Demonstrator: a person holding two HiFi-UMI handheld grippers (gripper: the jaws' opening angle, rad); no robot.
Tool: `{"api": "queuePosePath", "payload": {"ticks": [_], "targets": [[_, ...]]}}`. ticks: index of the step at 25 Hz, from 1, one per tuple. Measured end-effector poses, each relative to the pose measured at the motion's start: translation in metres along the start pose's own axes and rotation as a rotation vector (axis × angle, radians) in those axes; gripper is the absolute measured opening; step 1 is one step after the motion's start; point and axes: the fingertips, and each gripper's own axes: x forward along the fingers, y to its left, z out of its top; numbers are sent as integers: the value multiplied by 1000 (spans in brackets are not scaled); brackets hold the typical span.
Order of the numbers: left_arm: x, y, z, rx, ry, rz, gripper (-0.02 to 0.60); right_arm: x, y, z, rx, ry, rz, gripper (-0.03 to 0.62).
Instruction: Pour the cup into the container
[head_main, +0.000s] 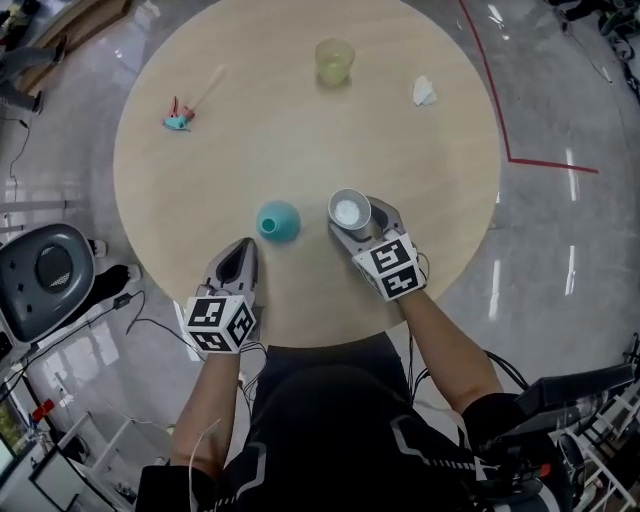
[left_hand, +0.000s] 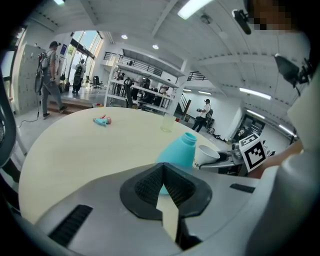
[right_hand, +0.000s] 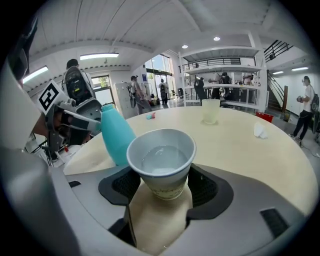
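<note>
- Near the front edge of the tabletop (head_main: 300, 130): right gripper (right_hand: 161, 186) is clamped on a paper cup (right_hand: 161, 155). The cup is upright with clear liquid inside.
- Left gripper (left_hand: 161, 182): jaws together, nothing between them, sits left of the bottle.
- Teal bottle (head_main: 278, 221): upright, mouth uncapped, on the tabletop between the two grippers. Just beside the paper cup, with a small gap.
- Far side: plastic cup (head_main: 334, 62), crumpled tissue (head_main: 424, 92) to its right.
</note>
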Motion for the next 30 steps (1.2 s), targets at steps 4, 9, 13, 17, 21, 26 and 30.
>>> {"api": "queuePosePath", "payload": {"ticks": [4, 9, 13, 17, 21, 26, 30], "targets": [[4, -3, -2, 7, 7, 5, 1, -1, -2, -6, -1, 13, -3, 295], [-4, -2, 3, 9, 4, 31, 2, -4, -4, 0, 8, 3, 18, 313], [-6, -3, 13, 17, -24, 30, 2, -8, -6, 8, -4, -15, 16, 336], [-19, -4, 29, 30, -66, 41, 2, -25, 2, 22, -8, -48, 19, 336], [-40, -14, 68, 52, -154, 19, 0, -52, 8, 73, -33, -146, 25, 334], [-67, -50, 104, 91, -260, -12, 0, -106, 9, 131, -20, -341, 45, 8], [-82, -70, 114, 126, -331, -21, 0, -118, 5, 140, -2, -361, 43, 6]]}}
